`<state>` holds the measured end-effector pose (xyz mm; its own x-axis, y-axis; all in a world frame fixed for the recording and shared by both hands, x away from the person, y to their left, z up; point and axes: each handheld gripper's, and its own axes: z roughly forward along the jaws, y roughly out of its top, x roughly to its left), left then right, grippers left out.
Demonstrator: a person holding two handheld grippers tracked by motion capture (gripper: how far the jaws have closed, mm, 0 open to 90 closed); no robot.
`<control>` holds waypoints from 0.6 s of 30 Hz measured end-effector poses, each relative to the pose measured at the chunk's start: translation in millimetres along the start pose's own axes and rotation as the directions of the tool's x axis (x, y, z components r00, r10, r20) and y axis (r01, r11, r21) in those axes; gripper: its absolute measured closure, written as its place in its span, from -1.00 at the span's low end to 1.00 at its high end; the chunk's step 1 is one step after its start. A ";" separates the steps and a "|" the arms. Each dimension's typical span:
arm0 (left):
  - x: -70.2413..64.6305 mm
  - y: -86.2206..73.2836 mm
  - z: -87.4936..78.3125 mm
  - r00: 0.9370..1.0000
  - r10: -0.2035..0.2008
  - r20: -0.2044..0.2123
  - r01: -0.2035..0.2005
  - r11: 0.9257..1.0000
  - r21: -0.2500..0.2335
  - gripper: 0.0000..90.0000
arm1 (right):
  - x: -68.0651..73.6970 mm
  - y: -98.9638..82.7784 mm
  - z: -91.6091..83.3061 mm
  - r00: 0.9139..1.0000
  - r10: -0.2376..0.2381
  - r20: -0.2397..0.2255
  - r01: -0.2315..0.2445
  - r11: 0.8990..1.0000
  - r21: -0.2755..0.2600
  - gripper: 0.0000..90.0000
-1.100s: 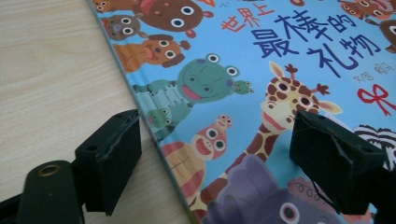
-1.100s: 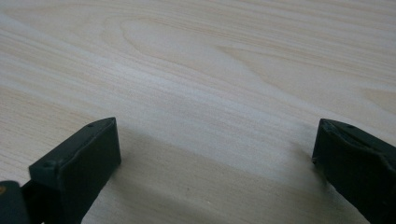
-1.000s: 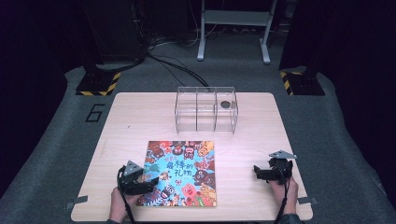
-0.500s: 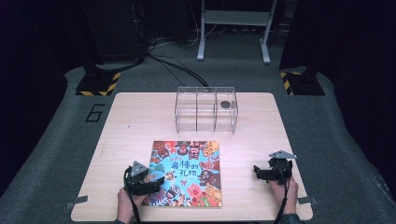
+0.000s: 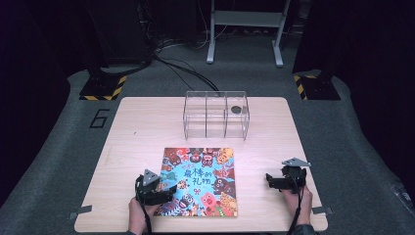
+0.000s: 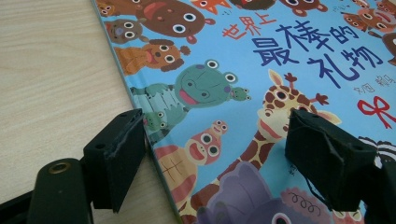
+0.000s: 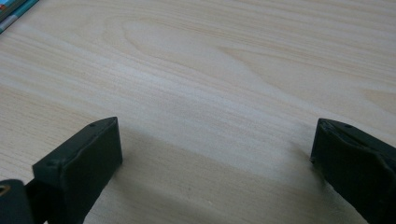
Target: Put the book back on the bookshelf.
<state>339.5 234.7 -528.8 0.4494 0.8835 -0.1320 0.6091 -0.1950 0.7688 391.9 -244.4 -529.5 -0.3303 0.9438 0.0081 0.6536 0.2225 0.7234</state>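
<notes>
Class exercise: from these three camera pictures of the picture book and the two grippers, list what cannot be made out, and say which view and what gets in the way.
1. Picture book: its near left corner, high view, covered by the left gripper.
2. Book's right and far parts: left gripper view, cut off by the frame edges.
3. Small dark round thing in the clear three-compartment box: high view, too small to identify.
4. Right gripper: high view, too small to judge its jaws' gap.

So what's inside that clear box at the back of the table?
The clear box has three compartments; a small dark round thing shows in the right-hand one, the others look empty. What it is can't be told.
</notes>
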 end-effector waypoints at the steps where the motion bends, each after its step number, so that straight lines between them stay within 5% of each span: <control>1: -1.7 0.6 0.9 1.000 -0.002 -0.002 0.002 1.000 0.001 -0.55 | -0.5 -0.1 -0.1 1.000 -0.007 0.001 0.007 1.000 0.002 -0.97; 18: -19.3 6.4 10.6 1.000 0.002 0.000 -0.002 1.000 0.007 -0.55 | 0.0 0.0 0.0 1.000 0.001 0.000 -0.001 1.000 -0.001 -0.97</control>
<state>341.7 211.8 -527.9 0.4501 0.8834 -0.1304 0.6129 -0.1994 0.7646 391.9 -244.4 -529.5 -0.3297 0.9441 0.0089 0.6535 0.2214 0.7238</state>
